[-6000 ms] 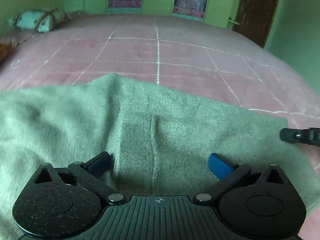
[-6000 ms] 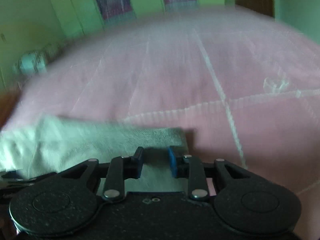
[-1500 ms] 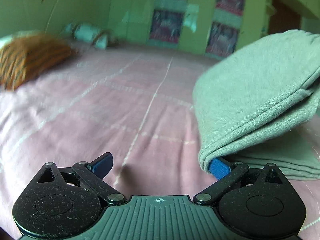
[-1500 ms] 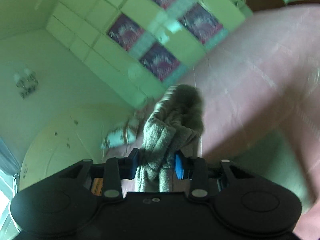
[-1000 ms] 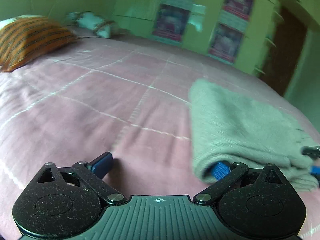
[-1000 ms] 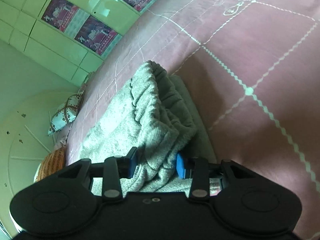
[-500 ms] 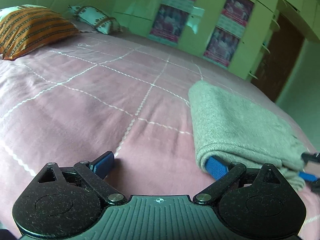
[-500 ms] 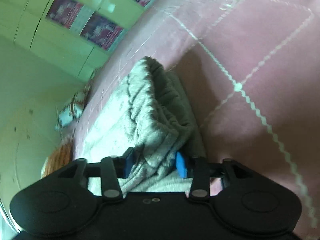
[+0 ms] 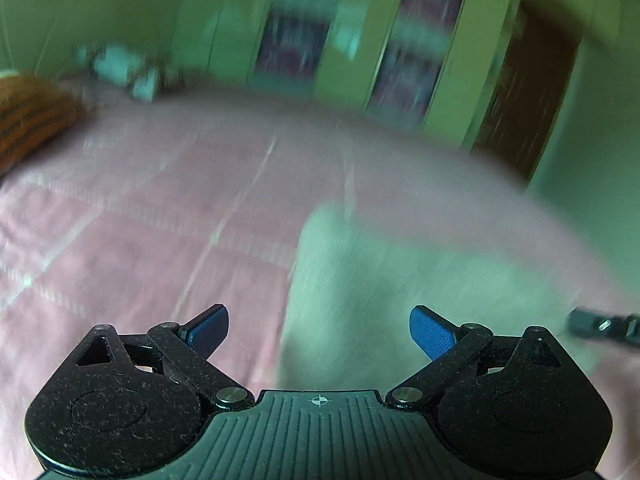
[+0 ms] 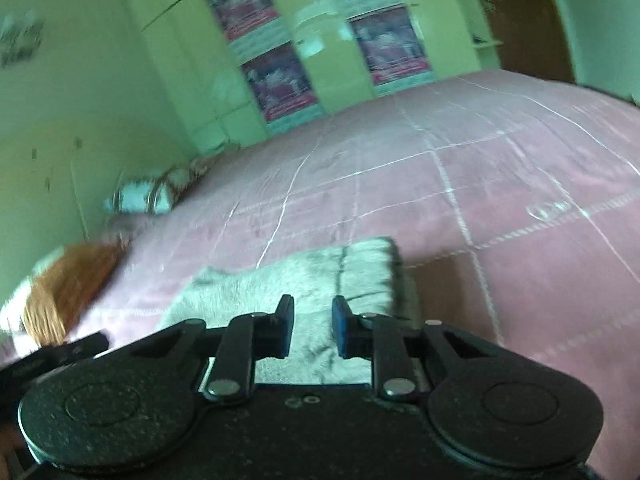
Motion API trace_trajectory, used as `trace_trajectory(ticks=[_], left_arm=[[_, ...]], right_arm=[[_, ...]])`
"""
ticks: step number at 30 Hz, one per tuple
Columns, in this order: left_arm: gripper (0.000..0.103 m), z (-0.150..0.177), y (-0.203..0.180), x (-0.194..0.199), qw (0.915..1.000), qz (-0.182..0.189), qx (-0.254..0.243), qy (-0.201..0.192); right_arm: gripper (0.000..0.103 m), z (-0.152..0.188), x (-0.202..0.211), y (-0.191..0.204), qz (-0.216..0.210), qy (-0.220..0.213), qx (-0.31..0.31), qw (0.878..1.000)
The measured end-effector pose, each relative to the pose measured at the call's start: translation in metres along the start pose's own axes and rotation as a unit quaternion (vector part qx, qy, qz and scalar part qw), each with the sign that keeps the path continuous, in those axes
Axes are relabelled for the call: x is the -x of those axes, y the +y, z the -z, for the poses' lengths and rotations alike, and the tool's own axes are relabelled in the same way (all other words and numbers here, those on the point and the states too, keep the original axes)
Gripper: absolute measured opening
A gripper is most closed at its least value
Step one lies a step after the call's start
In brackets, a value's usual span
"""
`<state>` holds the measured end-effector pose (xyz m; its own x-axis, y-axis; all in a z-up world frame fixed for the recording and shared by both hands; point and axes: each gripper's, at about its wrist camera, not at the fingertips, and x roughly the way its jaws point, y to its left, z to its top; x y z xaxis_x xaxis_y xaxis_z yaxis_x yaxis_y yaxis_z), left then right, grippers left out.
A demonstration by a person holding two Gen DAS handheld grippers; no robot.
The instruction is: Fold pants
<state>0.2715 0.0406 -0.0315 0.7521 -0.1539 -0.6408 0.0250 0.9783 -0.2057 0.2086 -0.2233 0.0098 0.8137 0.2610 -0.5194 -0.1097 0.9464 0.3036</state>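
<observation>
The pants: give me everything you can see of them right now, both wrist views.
The pants are grey-green, fuzzy knit-looking fabric, folded into a compact stack lying flat on the pink bedspread. A ribbed, gathered band, probably the waistband, shows at the stack's far right end. Neither tool grips them: the right tool hovers just above with a small empty gap, and the left tool is wide open over the blurred left edge.

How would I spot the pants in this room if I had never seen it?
Start at the big pink bed that fills the room. Near its front edge, just ahead of the right hand-held gripper, lies a flat folded bundle: the pants. They are pale grey-green and fuzzy, unlike the orange striped pillow and the small white pillow to the left.
</observation>
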Motion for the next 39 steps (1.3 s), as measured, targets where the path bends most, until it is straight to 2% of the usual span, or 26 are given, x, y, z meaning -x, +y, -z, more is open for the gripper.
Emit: trace_trajectory(ticks=[1,2,3,5,8,11,14,15,17,19,20,21,23,25,27,28,29,30,31,33,34,36,37,39], left_arm=[[0.097,0.006,0.003,-0.018,0.9986,0.002,0.001,0.052],[0.097,0.011,0.01,-0.02,0.9982,0.015,0.019,0.055],[0.097,0.011,0.013,-0.014,0.9987,0.012,0.024,0.042],[0.097,0.003,0.011,-0.004,0.9998,-0.009,0.007,0.013],[0.097,-0.024,0.002,-0.008,0.9999,-0.005,-0.005,-0.01],[0.097,-0.053,-0.015,-0.02,0.9996,-0.001,-0.021,-0.021],[0.097,-0.083,-0.039,-0.044,0.9981,-0.013,-0.055,-0.025],[0.097,-0.086,-0.046,-0.054,0.9981,-0.012,-0.059,-0.013],[0.097,-0.083,-0.057,-0.088,0.9952,-0.032,-0.083,0.041],[0.1,-0.065,-0.06,-0.118,0.9888,-0.045,-0.107,0.093],[0.103,-0.062,-0.057,-0.119,0.9898,-0.05,-0.101,0.087],[0.103,-0.066,-0.055,-0.115,0.991,-0.048,-0.092,0.085],[0.103,-0.072,-0.053,-0.098,0.994,-0.042,-0.083,0.058],[0.103,-0.075,-0.054,-0.085,0.9952,-0.041,-0.084,0.029],[0.103,-0.075,-0.055,-0.092,0.9941,-0.041,-0.095,0.032],[0.103,-0.073,-0.054,-0.102,0.9918,-0.058,-0.104,0.047],[0.103,-0.071,-0.047,-0.113,0.9922,-0.051,-0.094,0.063],[0.103,-0.07,-0.038,-0.117,0.9945,-0.036,-0.064,0.075],[0.103,-0.072,-0.031,-0.116,0.9958,-0.029,-0.042,0.076],[0.103,-0.078,-0.026,-0.097,0.9967,-0.045,-0.046,0.049],[0.103,-0.08,-0.02,-0.084,0.9975,-0.042,-0.045,0.034],[0.103,-0.081,-0.003,-0.064,0.9985,-0.035,-0.037,0.022],[0.103,-0.079,0.007,-0.052,0.999,-0.03,-0.031,0.014],[0.103,-0.075,0.031,-0.039,0.9998,-0.009,-0.01,0.011]], right_arm=[[0.013,0.004,-0.02,0.001,0.035,0.049,0.021,0.998],[0.013,0.011,-0.019,-0.001,0.046,0.078,0.027,0.996],[0.012,0.012,-0.021,-0.005,0.041,0.084,0.029,0.995],[0.012,0.005,-0.007,-0.005,0.021,0.064,0.03,0.997],[0.016,-0.005,0.005,-0.003,0.006,0.021,0.033,0.999],[0.016,-0.018,-0.01,0.009,-0.006,0.01,0.028,1.0],[0.016,-0.034,-0.035,0.019,-0.012,0.008,0.03,0.999],[0.016,-0.038,-0.043,0.023,-0.012,0.01,0.03,0.999],[0.017,-0.042,-0.063,0.027,-0.015,0.028,0.028,0.999],[0.013,-0.036,-0.092,0.029,0.023,0.079,0.045,0.996],[0.012,-0.031,-0.107,0.025,0.025,0.112,0.042,0.992],[0.012,-0.027,-0.115,0.024,0.023,0.127,0.042,0.991],[0.012,-0.026,-0.111,0.026,0.02,0.116,0.06,0.991],[0.015,-0.033,-0.095,0.026,-0.004,0.076,0.042,0.996],[0.018,-0.037,-0.091,0.029,-0.019,0.053,0.037,0.998],[0.018,-0.039,-0.097,0.033,-0.022,0.055,0.044,0.997],[0.016,-0.036,-0.111,0.035,-0.004,0.077,0.057,0.995],[0.012,-0.033,-0.125,0.035,0.018,0.105,0.063,0.992],[0.004,-0.027,-0.137,0.028,0.03,0.131,0.061,0.989],[0.0,-0.032,-0.127,0.022,0.021,0.121,0.052,0.991],[0.003,-0.036,-0.117,0.02,0.013,0.104,0.048,0.993],[0.017,-0.041,-0.081,0.008,-0.022,0.055,0.022,0.998],[0.026,-0.043,-0.069,0.002,-0.028,0.044,0.012,0.999],[0.036,-0.042,-0.036,-0.022,-0.036,0.011,-0.021,0.999]])
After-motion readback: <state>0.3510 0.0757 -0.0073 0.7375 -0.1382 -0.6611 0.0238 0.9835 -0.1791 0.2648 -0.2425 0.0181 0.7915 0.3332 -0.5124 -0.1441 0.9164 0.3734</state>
